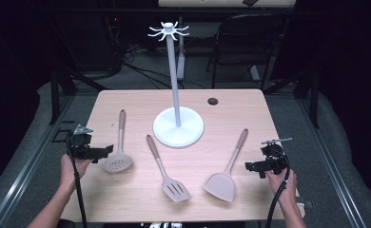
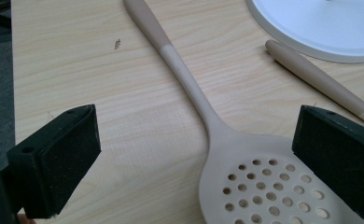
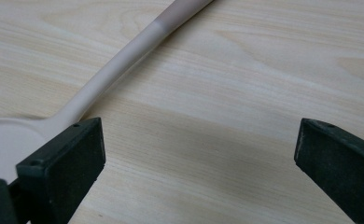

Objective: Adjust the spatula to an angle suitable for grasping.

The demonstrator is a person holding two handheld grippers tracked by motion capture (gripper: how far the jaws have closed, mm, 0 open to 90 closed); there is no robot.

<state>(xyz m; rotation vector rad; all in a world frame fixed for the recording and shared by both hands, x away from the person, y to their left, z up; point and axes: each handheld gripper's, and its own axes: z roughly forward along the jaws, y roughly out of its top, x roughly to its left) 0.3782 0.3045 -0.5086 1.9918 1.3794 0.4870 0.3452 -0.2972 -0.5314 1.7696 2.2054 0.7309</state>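
Fingers on both grippers stand wide apart and hold nothing. From the high view, the left gripper sits at the counter's nine o'clock edge, tips just beside the skimmer; the right gripper waits at four o'clock, just beside the solid turner. A slotted turner lies between them, and the white hook stand rises at centre, its hooks bare. I judge this the approach step — the next move calls for closing on a handle, then lifting it to a hook.

Left gripper view: the skimmer's perforated bowl lies between the spread fingers, toward five o'clock; the stand's base shows at one o'clock — detail too small from above.

Right gripper view: the solid turner's neck runs toward eleven o'clock, off to one side of the gap, so this gripper needs re-centring.
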